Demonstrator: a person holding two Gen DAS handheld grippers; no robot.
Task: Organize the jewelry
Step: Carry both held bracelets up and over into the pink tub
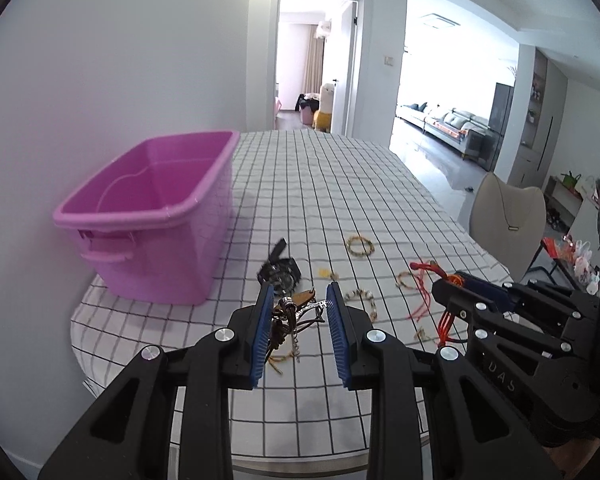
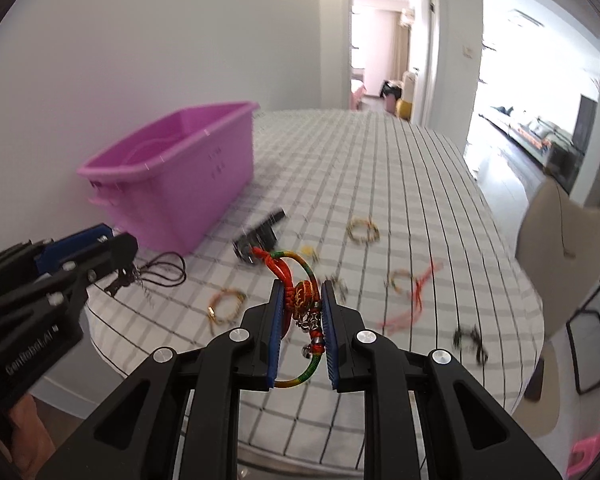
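Observation:
A pink plastic bin (image 1: 152, 216) stands at the table's left, also in the right wrist view (image 2: 176, 172). My left gripper (image 1: 298, 300) is open, its pads either side of a tangle of dark cord and metal charms (image 1: 290, 314) on the checked cloth. My right gripper (image 2: 300, 298) is shut on a red, green and yellow woven cord bracelet (image 2: 302, 300) with small bells, held above the table. It shows at the right of the left wrist view (image 1: 452, 284). Loose on the cloth lie a black watch (image 1: 280, 268), a beaded bracelet (image 1: 360, 245) and red cords (image 1: 422, 292).
The table wears a white cloth with a black grid (image 1: 320, 184). A beige chair (image 1: 508, 220) stands at its right edge. A white wall runs behind the bin. More bracelets (image 2: 226, 304) lie near the front edge. A doorway and a living room lie beyond.

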